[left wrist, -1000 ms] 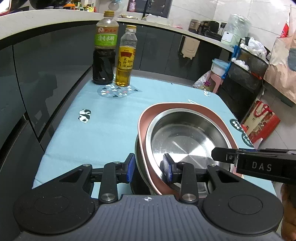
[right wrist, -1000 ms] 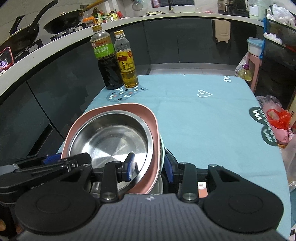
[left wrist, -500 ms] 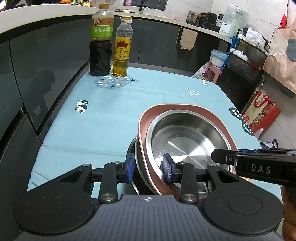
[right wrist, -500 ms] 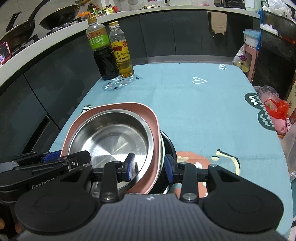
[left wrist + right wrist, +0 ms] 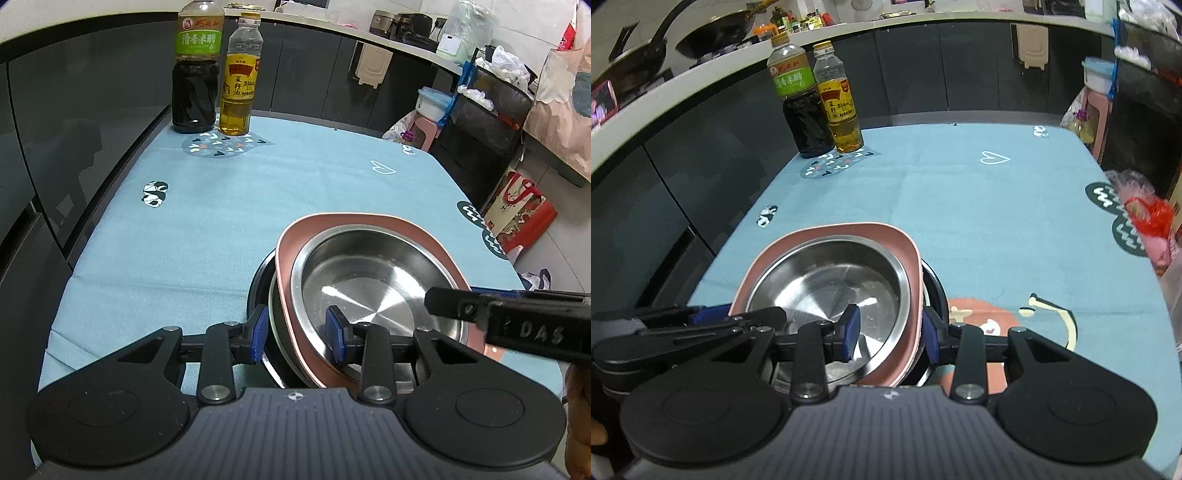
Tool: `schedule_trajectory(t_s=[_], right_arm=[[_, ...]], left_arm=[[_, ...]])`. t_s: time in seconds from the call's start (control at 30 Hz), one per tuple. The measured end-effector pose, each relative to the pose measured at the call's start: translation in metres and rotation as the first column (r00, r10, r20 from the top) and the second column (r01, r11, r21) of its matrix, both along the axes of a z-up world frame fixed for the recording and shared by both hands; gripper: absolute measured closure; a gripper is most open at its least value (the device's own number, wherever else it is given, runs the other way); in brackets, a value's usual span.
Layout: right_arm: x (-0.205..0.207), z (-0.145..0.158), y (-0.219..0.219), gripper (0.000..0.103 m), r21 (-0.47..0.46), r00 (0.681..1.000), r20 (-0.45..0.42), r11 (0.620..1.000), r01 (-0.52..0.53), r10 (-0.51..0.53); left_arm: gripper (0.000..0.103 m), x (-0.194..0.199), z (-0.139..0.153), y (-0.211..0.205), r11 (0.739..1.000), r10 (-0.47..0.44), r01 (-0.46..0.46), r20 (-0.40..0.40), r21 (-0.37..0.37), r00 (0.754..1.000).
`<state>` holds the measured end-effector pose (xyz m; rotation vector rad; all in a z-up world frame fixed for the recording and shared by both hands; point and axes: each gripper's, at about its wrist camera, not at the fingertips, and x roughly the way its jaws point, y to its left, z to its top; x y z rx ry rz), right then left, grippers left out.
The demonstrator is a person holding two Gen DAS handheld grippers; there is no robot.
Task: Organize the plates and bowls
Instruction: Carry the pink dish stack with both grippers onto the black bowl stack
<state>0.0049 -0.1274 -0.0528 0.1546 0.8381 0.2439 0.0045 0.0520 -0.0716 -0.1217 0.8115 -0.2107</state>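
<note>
A stack of dishes sits at the near end of the table: a steel bowl [image 5: 369, 280] [image 5: 827, 280] inside a pink plate [image 5: 288, 251] [image 5: 905, 243], over a pale plate [image 5: 272, 295] and a black dish [image 5: 258, 284] [image 5: 936, 291]. My left gripper [image 5: 296, 336] is shut on the stack's left rim, one blue pad outside the black dish and one inside the steel bowl. On the opposite rim my right gripper [image 5: 891, 332] is shut the same way. Each view shows the other gripper's fingers [image 5: 517, 325] [image 5: 701, 325] across the bowl.
A dark vinegar bottle [image 5: 195, 74] and an oil bottle [image 5: 238, 85] stand at the far left of the blue tablecloth [image 5: 184, 221]. Dark cabinets run along the left. A red bag [image 5: 517, 214] and a stool with clutter stand beyond the right edge.
The stack stays fixed in both grips. In both views the bottles and the table's far end have drifted upward, and more of the cloth in front of the stack shows.
</note>
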Motion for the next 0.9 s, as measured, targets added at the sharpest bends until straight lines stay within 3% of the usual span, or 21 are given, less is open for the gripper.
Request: schedule_trajectory(t_s=[0.17, 0.5, 0.8, 0.9], right_arm=[[-0.001, 0.002, -0.010, 0.060, 0.023, 0.999, 0.007, 0.999, 0.036, -0.037], [0.004, -0.009, -0.015, 0.058, 0.052, 0.997, -0.053, 0.997, 0.051, -0.048], [0.012, -0.022, -0.017, 0.055, 0.078, 0.993, -0.107, 0.995, 0.065, -0.057], [0.013, -0.024, -0.018, 0.049, 0.089, 0.992, -0.108, 0.993, 0.077, -0.067]], left_arm=[[0.071, 0.001, 0.000, 0.000, 1.000, 0.000, 0.000, -0.005, 0.003, 1.000], [0.069, 0.003, 0.001, 0.005, 0.999, 0.022, -0.022, -0.017, -0.025, 1.000], [0.056, 0.004, -0.002, 0.021, 0.995, 0.058, -0.061, -0.044, -0.080, 0.997], [0.055, 0.005, -0.004, 0.021, 0.995, 0.048, -0.052, -0.049, -0.089, 0.998]])
